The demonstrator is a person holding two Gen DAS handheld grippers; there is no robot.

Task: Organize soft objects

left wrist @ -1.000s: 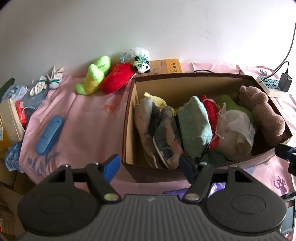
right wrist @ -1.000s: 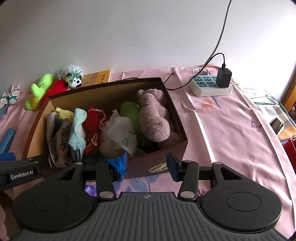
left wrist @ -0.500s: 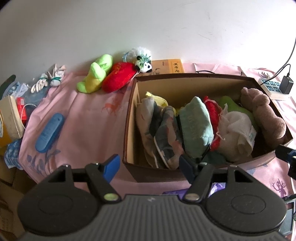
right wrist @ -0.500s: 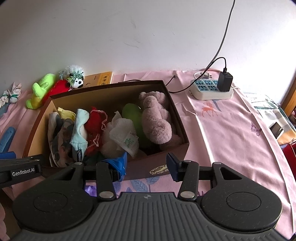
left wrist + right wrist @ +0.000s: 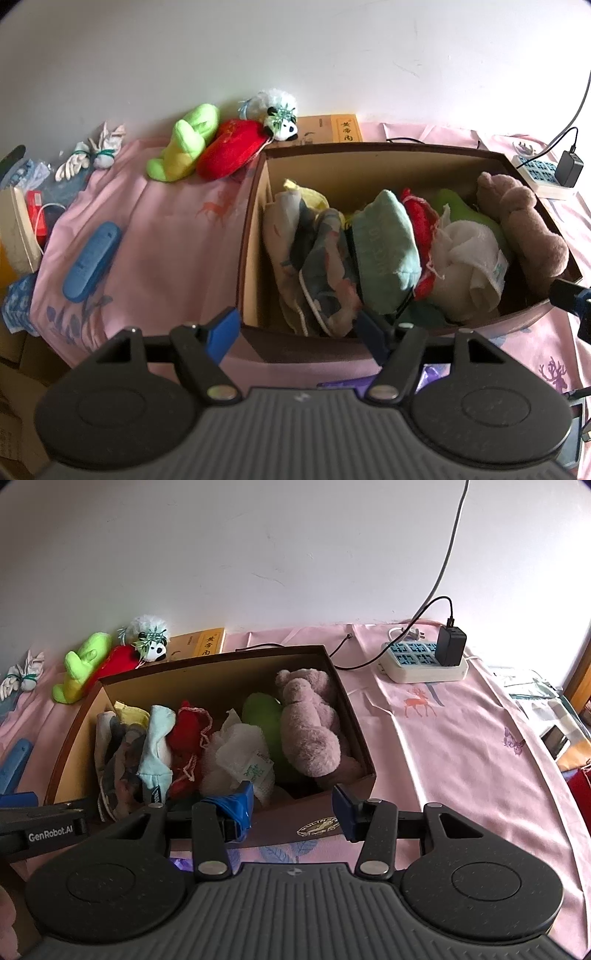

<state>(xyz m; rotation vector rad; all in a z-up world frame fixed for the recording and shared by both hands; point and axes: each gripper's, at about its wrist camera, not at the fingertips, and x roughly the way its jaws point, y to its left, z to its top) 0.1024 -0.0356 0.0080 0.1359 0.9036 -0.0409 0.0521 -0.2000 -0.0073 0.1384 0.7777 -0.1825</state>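
Left wrist view looks down at a brown box (image 5: 255,236) on a pink cloth (image 5: 166,236). The left gripper (image 5: 295,328) has its two blue fingers spread wide, with nothing between them. It hangs just in front of the box's near wall.

Soft things fill the box. A patterned cloth (image 5: 321,266) is on the left. Next to it is a pale green cloth (image 5: 384,243), then a red knitted thing (image 5: 419,221), then a white fluffy bundle (image 5: 465,262). A green plush (image 5: 458,206) lies behind the bundle, and a brown teddy bear (image 5: 524,225) lies along the right wall.

Three toys are out on the cloth, behind the left side of the box by the wall: a bright green plush (image 5: 184,147), a red plush (image 5: 231,147) and a small panda toy (image 5: 279,114). They touch each other. A blue case (image 5: 90,262) lies on the cloth, well apart from the box.

Right wrist view shows the right gripper (image 5: 293,808) spread wide too, holding nothing, just at the box's near wall. A white power strip (image 5: 421,664) with a black charger (image 5: 450,646) sits on the cloth to the right of the box.
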